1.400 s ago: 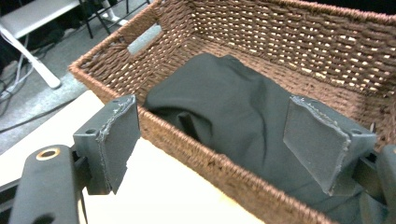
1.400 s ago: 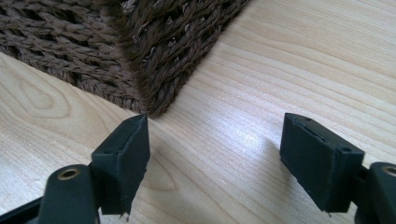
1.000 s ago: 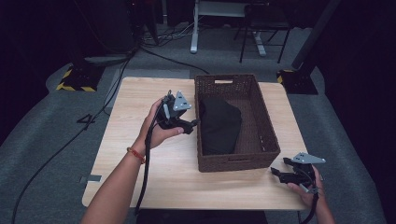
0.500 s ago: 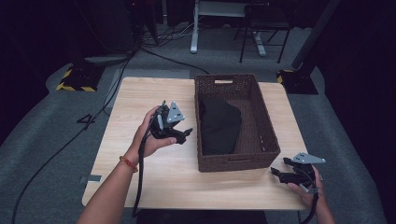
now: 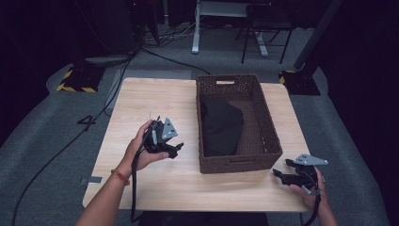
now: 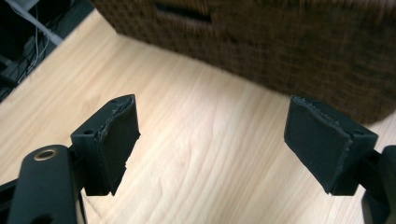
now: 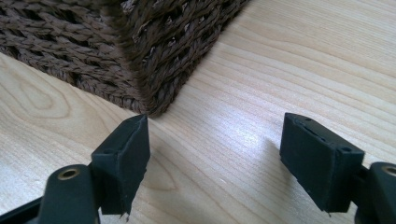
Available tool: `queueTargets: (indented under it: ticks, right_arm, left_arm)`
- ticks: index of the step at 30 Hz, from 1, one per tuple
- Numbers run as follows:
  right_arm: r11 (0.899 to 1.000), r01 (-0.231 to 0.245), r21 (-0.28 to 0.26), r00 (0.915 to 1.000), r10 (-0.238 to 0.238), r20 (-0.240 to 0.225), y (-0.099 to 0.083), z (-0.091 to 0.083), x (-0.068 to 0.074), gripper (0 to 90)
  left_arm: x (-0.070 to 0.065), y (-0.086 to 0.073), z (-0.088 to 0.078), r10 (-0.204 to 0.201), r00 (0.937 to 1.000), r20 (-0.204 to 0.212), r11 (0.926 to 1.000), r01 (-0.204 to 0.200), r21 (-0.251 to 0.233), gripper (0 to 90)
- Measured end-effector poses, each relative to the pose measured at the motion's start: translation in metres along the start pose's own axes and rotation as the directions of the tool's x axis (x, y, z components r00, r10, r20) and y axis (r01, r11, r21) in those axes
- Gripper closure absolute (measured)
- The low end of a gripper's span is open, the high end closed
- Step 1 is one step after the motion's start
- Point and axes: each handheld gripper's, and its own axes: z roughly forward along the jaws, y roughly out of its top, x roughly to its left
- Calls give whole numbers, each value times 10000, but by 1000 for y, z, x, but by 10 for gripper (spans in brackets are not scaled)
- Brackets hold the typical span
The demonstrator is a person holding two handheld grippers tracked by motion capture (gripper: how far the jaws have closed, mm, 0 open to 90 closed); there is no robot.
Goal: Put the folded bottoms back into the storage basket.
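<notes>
A black cloth (image 5: 221, 126) lies bunched inside the basket (image 5: 270, 136), against its left wall and toward the near end; the far end of the basket floor is bare. The basket, brown wicker with a handle slot in its far wall, stands right of the table's (image 5: 141, 101) middle, its near wall close to the near edge. The left gripper (image 5: 175, 149) is held above the table just left of the basket's near left corner, jaws wide apart with nothing between them; its own view looks along them at bare wood and the basket wall. The right gripper (image 5: 277, 173) is at the table's near right corner, just off the basket's near right corner, jaws likewise spread and empty. Judging by how things lie, the cloth looks already put away and neither gripper holds anything, so the packing seems done, or else the cloth is yet to be lifted out. No brand, label or writing can be read on anything here.
</notes>
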Motion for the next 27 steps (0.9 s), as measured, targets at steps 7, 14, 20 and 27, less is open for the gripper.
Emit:
queueTargets:
  ticks: [7,14,20,27]
  right_arm:
    - [10000,-20,1,10000,20,2,0,0,0,251]
    - [10000,5,10,10000,-5,-1,-1,-1,0,251]
    - [10000,15,13,10000,-15,-10,-1,-1,0,248]
    - [10000,42,18,10000,-42,-36,-1,-1,1,248]
  left_arm:
    - [-6,-26,-1,54,9999,-112,9992,-50,401,187]
    - [-11,-56,-1,-6,9997,-264,9973,25,735,188]
    - [-16,-82,-4,-255,9996,-125,9972,263,698,186]
    - [-20,-103,-8,-554,9984,-81,9956,559,753,174]
